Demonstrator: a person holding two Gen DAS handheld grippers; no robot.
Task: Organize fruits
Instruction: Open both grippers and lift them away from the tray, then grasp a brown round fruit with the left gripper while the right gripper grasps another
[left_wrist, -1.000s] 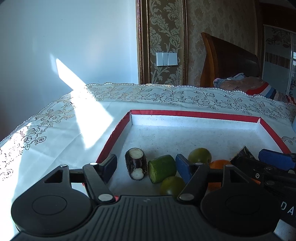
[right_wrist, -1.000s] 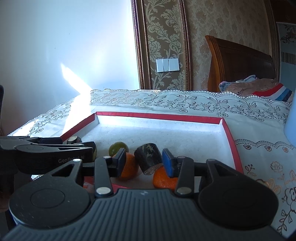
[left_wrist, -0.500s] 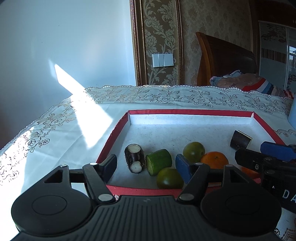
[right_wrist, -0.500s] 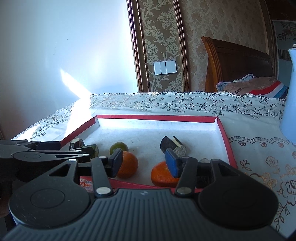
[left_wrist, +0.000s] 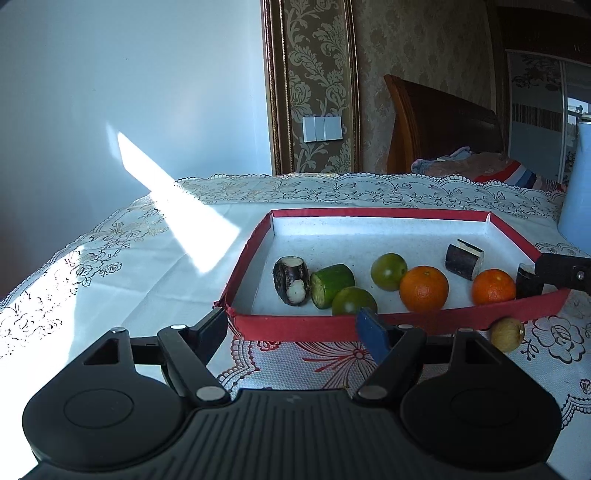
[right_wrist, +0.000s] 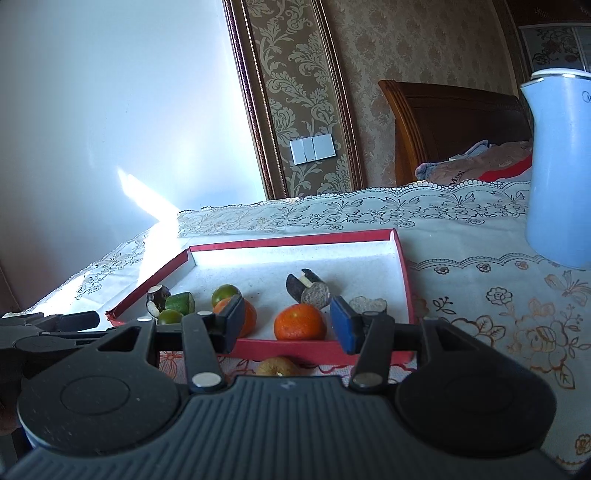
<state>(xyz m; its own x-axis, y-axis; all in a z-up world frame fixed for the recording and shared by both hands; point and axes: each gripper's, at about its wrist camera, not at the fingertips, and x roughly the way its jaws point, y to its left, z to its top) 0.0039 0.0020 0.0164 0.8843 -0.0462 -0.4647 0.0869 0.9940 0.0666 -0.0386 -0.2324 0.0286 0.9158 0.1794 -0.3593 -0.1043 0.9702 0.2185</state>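
Both grippers backed off the red tray (left_wrist: 295, 326); left gripper (left_wrist: 295, 325) and right gripper (right_wrist: 287, 321) fingers released, empty. Brown fruit (left_wrist: 508, 334) outstanding at tray's 5 o'clock.

Tray (left_wrist: 295, 326): red-rimmed, white inside, flat on the tablecloth.
Near-left corner: eggplant chunk (left_wrist: 291, 280), cucumber piece (left_wrist: 331, 285), green citrus (left_wrist: 354, 301).
Middle: green citrus (left_wrist: 388, 266), orange (left_wrist: 423, 288).
Right: eggplant piece (left_wrist: 464, 259), orange (left_wrist: 493, 286).
Off-tray, by near edge: brownish fruit (left_wrist: 508, 334).

Fruit pieces lie in the tray (left_wrist: 295, 326); a round fruit (left_wrist: 508, 334) sits on the tablecloth (left_wrist: 110, 280) before it.
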